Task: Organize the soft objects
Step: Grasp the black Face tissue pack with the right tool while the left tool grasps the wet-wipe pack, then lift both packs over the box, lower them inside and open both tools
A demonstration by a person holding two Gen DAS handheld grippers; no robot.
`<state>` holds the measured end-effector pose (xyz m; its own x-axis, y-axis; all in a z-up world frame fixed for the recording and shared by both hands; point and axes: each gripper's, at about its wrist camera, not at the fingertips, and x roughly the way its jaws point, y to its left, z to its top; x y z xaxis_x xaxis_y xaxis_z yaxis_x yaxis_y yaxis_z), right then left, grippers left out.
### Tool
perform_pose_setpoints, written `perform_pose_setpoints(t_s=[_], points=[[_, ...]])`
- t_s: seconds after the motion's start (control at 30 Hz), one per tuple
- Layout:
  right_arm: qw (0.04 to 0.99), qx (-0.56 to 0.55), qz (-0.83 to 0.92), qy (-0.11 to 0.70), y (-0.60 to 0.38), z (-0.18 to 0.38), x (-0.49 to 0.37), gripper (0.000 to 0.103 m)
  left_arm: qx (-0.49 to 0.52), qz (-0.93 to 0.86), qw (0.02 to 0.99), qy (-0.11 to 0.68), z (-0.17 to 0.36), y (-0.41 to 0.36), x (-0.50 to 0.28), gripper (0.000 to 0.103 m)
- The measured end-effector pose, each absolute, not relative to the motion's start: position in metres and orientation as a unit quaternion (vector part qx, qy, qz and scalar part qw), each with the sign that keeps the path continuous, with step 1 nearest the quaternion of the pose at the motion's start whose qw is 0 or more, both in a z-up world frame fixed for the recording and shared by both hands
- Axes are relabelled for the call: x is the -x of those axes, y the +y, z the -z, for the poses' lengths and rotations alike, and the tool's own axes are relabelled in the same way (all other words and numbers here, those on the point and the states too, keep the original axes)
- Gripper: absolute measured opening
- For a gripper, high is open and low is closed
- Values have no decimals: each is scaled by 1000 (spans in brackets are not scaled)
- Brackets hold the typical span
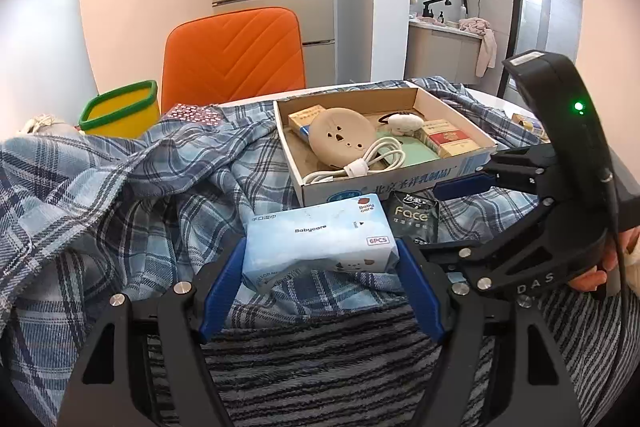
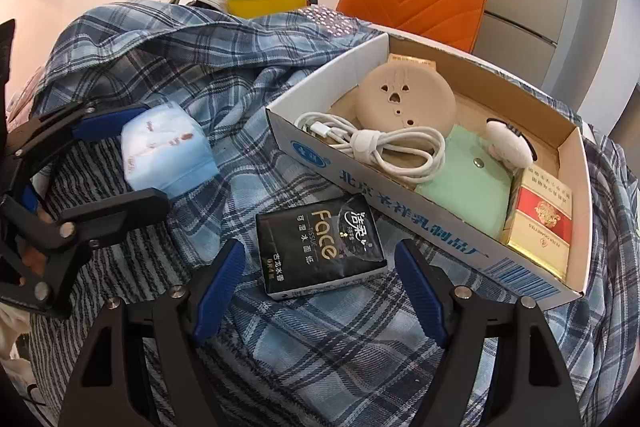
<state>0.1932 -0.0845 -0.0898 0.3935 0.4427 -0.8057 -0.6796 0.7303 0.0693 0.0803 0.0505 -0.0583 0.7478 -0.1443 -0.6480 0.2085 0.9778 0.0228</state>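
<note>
A light-blue Babycare tissue pack (image 1: 320,239) sits between the blue pads of my left gripper (image 1: 320,267), which is shut on its two ends just above the plaid cloth (image 1: 120,187). The right wrist view shows the same pack (image 2: 168,151) in the left gripper (image 2: 132,163). A black Face tissue pack (image 2: 320,243) lies flat on the plaid cloth (image 2: 192,67), in front of the cardboard tray (image 2: 360,183). My right gripper (image 2: 320,267) straddles it, open, with a gap on each side. In the left wrist view the right gripper (image 1: 436,219) hangs over the black pack (image 1: 416,219).
The cardboard tray (image 1: 460,167) holds a beige round case, a white cable, a green pouch, a small plush and cigarette boxes. A striped fluffy cloth (image 1: 320,367) lies nearest me. A yellow basket with a green rim (image 1: 120,107) and an orange chair (image 1: 232,51) stand behind.
</note>
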Motion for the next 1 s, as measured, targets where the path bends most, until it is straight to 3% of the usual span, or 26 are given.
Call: perform_pose_setpoints(t_s=[0.23, 0.37, 0.43, 0.5, 0.9, 1.0], points=[[825, 135, -341, 430, -86, 89, -192, 56, -48, 95, 934, 341, 58, 50, -80, 73], [822, 139, -339, 436, -84, 91, -194, 58, -54, 97, 934, 340, 58, 47, -79, 73], [821, 138, -339, 438, -84, 92, -195, 68, -55, 98, 934, 340, 59, 46, -79, 73], [822, 140, -338, 436, -84, 92, -194, 71, -54, 99, 934, 338, 58, 47, -78, 73], [812, 192, -341, 433, -68, 99, -185, 71, -54, 100, 932, 343, 59, 47, -80, 73], [811, 186, -340, 438, -69, 100, -187, 66, -55, 100, 932, 343, 59, 47, -80, 73]])
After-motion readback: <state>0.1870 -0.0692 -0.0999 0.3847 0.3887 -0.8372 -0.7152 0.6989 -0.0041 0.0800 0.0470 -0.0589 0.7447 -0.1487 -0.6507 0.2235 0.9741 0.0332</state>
